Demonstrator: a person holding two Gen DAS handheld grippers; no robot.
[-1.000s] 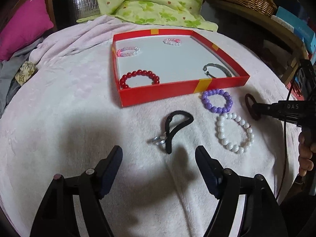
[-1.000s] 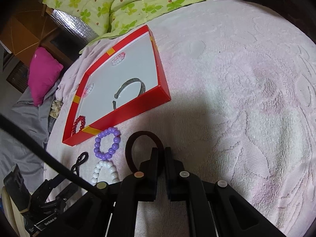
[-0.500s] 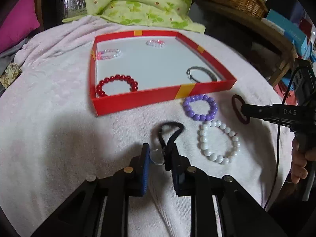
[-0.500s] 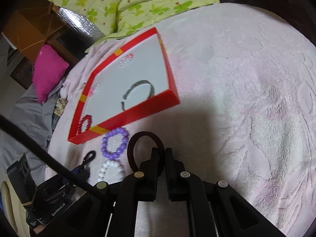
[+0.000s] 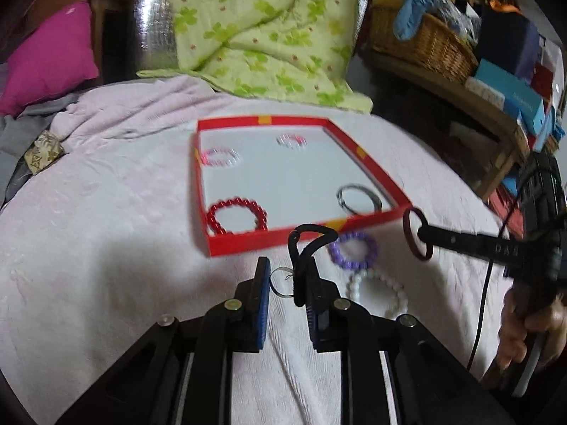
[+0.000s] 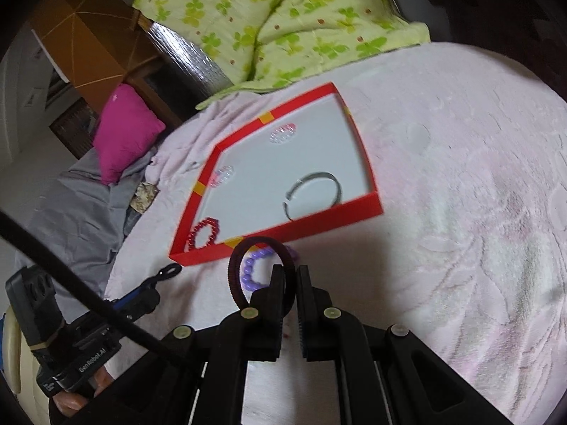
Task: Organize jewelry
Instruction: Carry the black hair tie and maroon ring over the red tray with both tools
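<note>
A red tray [image 5: 248,244] [image 6: 319,219] lies on the pink blanket and holds a red bead bracelet [image 5: 236,215], two pale pink bracelets [image 5: 220,157] and a dark metal bangle [image 5: 358,196] [image 6: 313,193]. My left gripper [image 5: 287,276] is shut on a black hair tie with a silver ring [image 5: 305,248], lifted just in front of the tray. My right gripper [image 6: 290,281] is shut on a dark brown hair band [image 6: 258,265] and holds it above the blanket, also in the left wrist view [image 5: 417,235]. A purple bead bracelet [image 5: 352,250] and a white bead bracelet [image 5: 379,288] lie on the blanket.
A green floral quilt [image 5: 262,32] lies behind the tray. A magenta cushion [image 5: 46,60] is at the far left. A wicker basket [image 5: 421,42] and boxes stand on a wooden shelf at the right. A grey cloth [image 6: 71,212] lies left of the blanket.
My left gripper closed on the black hair tie and lifted it toward the tray. My right gripper rose with the brown hair band and moved nearer the tray.
</note>
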